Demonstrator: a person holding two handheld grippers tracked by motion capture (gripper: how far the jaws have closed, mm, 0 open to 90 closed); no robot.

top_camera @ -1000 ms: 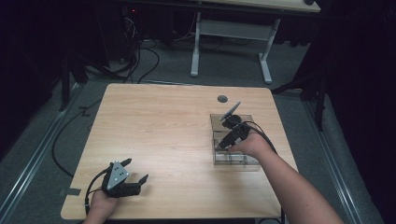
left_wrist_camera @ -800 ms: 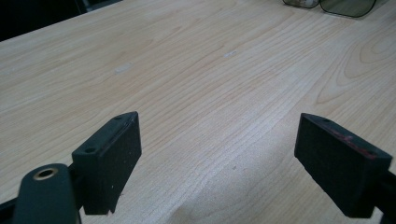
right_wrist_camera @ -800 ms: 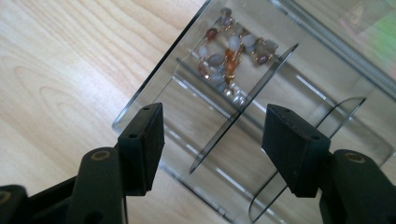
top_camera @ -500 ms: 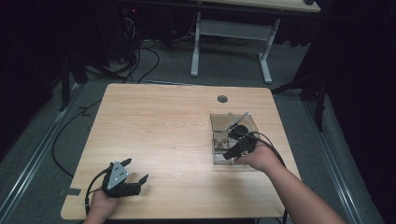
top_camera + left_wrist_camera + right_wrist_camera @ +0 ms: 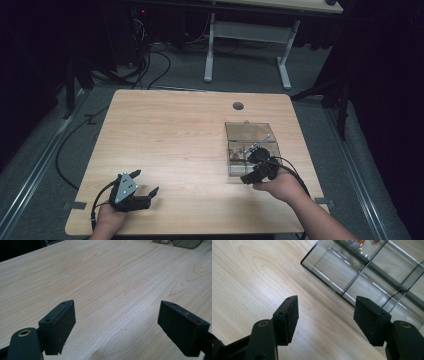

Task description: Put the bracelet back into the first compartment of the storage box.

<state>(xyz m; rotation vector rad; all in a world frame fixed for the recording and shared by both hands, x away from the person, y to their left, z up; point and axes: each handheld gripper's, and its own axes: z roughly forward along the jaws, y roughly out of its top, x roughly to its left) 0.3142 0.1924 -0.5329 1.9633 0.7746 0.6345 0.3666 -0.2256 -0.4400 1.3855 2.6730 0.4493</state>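
Resting on a pale wooden table point(image 5: 175, 135), one clear plastic organiser box with dark-edged dividers point(image 5: 251, 133) sat toward the right side, its far section holding a single slim silvery tool point(image 5: 261, 142) that lay aslant across a divider, with a few small brownish pieces point(image 5: 241, 150) beside it, too small to count or identify. Two handheld grippers were in play. The right gripper point(image 5: 248, 177), black and held in the person's right hand point(image 5: 280, 186), hovered at the near left corner of the box, just beside its front wall; in the right gripper view its jaws stood moderately apart with bare wood between them and nothing held, having just been opening, and the box's near corner point(image 5: 362, 270) lay right ahead, showing at least four compartments split by thin walls. The left gripper point(image 5: 145, 192), topped by one grey three-cornered plate point(image 5: 125, 186), sat near the front left edge of the table in the person's left hand point(image 5: 110, 217), well apart from the box. Its two black pads point(image 5: 58, 325) were spread wide over plain wood grain, gripping nothing. One small round dark grommet hole point(image 5: 238, 106) marked the tabletop beyond the box.
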